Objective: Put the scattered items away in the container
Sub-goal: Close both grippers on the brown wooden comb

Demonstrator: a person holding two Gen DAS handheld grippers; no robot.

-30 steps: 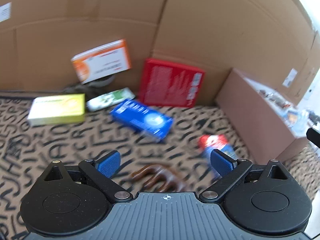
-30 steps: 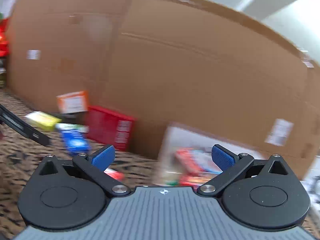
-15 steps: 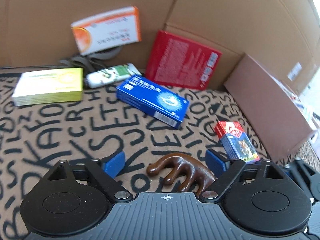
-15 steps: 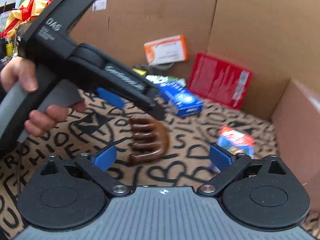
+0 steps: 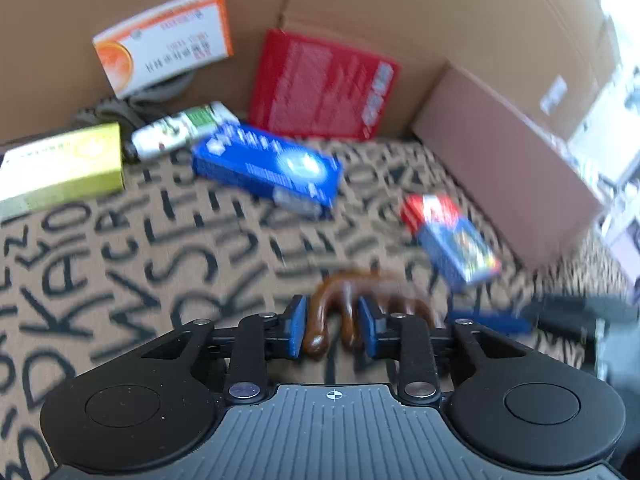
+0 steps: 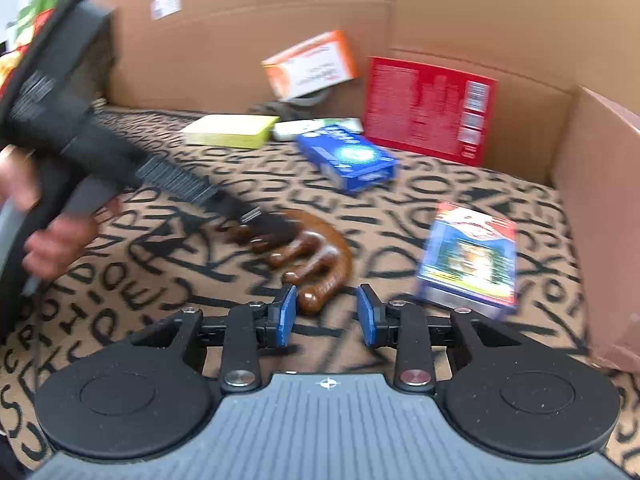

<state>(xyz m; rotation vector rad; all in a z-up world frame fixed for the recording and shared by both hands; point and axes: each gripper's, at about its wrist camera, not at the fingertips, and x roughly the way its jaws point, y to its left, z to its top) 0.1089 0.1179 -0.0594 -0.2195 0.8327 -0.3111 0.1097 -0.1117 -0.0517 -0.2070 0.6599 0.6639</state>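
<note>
A brown wooden claw-shaped massager (image 5: 340,304) lies on the letter-patterned cloth. My left gripper (image 5: 331,330) is shut on its prongs; in the right wrist view the left gripper (image 6: 256,216) reaches onto the massager (image 6: 316,260). My right gripper (image 6: 326,314) has its jaws partly closed with a gap and holds nothing, just in front of the massager's end. A small red and blue box (image 6: 468,260) lies to its right. The brown cardboard container (image 5: 508,160) stands at the right.
A blue box (image 5: 268,168), a yellow-green box (image 5: 60,168), a white-green tube (image 5: 176,132), an orange-white box (image 5: 164,40) and a red box (image 5: 320,84) lie or lean near the cardboard back wall (image 6: 280,12). A grey cable coil (image 5: 120,108) lies behind the tube.
My left gripper has closed onto the massager's prongs. My right gripper has swung down toward the cloth and its jaws have narrowed from wide open.
</note>
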